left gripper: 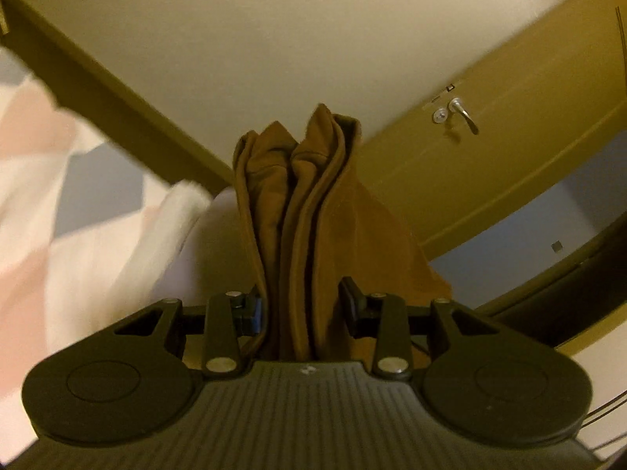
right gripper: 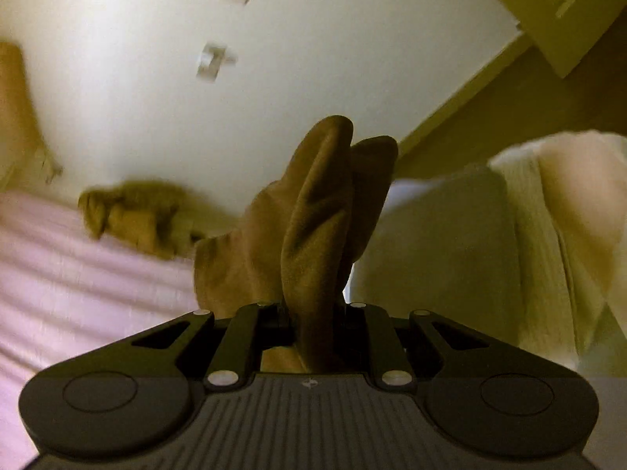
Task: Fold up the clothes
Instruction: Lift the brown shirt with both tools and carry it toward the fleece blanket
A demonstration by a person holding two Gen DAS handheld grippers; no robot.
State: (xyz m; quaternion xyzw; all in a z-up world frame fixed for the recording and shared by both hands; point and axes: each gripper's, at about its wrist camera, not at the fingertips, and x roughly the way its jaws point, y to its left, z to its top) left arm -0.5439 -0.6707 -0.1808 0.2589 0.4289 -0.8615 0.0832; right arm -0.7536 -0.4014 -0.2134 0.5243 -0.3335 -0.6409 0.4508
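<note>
A brown garment [left gripper: 301, 211] stands bunched in thick folds between the fingers of my left gripper [left gripper: 303, 309], which is shut on it and tilted up toward the wall. In the right wrist view my right gripper [right gripper: 313, 313] is shut on another bunched part of the brown garment [right gripper: 313, 219]. More of the same brown cloth [right gripper: 133, 215] trails off to the left over a pink striped bedsheet [right gripper: 70, 274]. The fingertips of both grippers are hidden in the cloth.
A patterned pink, grey and white blanket [left gripper: 58, 180] fills the left of the left wrist view. A door with a metal handle [left gripper: 464, 111] is at the right. A person's pale top [right gripper: 490, 258] is close on the right. A cream wall [right gripper: 196, 117] lies ahead.
</note>
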